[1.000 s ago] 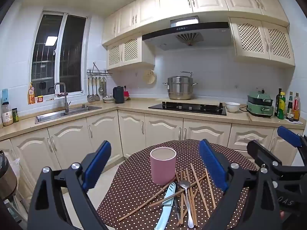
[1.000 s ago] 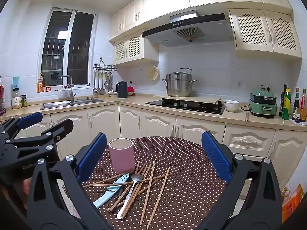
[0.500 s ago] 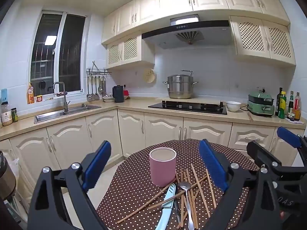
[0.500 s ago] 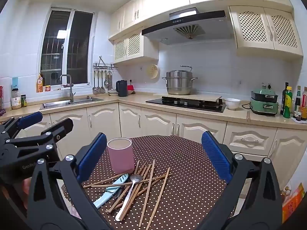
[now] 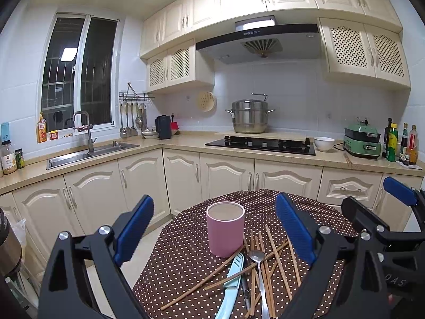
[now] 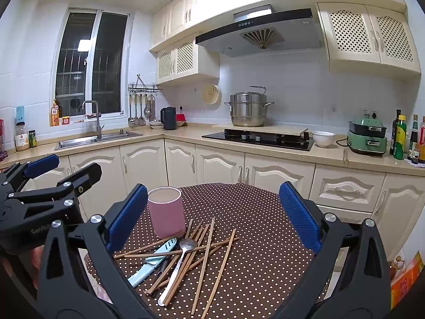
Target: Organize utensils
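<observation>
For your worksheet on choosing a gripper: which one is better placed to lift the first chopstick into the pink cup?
Probably the right gripper: open, empty, the chopsticks centred between its fingers. The left gripper, also open, frames the pink cup instead.

A pink cup (image 5: pixel 225 232) stands on the dotted table (image 5: pixel 186 260); chopsticks (image 5: pixel 268 263), spoon (image 5: pixel 259 268) and knife (image 5: pixel 228 287) lie just beside it.

We see a pink cup (image 5: pixel 225 232) standing up straight on the dotted table. Just beside it lies a messy pile of brown chopsticks (image 6: pixel 204 255), crossing each other. A silver spoon (image 6: pixel 180 263) and a light blue knife (image 6: pixel 152 261) lie flat among them, touching the sticks
</observation>
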### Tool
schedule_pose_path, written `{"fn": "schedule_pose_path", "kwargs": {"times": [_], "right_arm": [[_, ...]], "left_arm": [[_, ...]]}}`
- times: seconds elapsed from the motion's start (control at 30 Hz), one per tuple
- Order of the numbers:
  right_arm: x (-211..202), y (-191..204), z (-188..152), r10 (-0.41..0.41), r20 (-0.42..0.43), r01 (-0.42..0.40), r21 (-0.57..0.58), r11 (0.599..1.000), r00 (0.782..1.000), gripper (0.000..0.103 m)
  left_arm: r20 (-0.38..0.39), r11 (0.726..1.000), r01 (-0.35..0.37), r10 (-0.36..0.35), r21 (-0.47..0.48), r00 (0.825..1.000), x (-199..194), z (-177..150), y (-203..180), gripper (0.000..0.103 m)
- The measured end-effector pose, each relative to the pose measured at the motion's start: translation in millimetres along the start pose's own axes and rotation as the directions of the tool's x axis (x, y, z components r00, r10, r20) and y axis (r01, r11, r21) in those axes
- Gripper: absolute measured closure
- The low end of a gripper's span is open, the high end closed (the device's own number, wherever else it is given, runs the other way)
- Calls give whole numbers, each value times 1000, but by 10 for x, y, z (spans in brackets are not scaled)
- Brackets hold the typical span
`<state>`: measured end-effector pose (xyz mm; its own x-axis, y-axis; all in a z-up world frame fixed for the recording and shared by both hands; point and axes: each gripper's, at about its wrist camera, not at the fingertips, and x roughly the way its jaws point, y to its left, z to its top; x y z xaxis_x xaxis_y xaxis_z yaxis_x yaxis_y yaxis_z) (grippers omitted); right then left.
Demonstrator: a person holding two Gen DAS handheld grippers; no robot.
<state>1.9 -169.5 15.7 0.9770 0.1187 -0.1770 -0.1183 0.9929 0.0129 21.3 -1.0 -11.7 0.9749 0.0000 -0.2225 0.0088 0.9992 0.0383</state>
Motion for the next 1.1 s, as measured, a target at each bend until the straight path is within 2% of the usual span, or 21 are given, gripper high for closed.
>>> {"fn": "schedule_pose_path", "kwargs": {"times": [1.1], "right_arm": [[129,-9,-32,7,-37,-7,14,1000,999,6]], "left_arm": [[-35,1000,1,-1,2,999,148,14,44,12]]}}
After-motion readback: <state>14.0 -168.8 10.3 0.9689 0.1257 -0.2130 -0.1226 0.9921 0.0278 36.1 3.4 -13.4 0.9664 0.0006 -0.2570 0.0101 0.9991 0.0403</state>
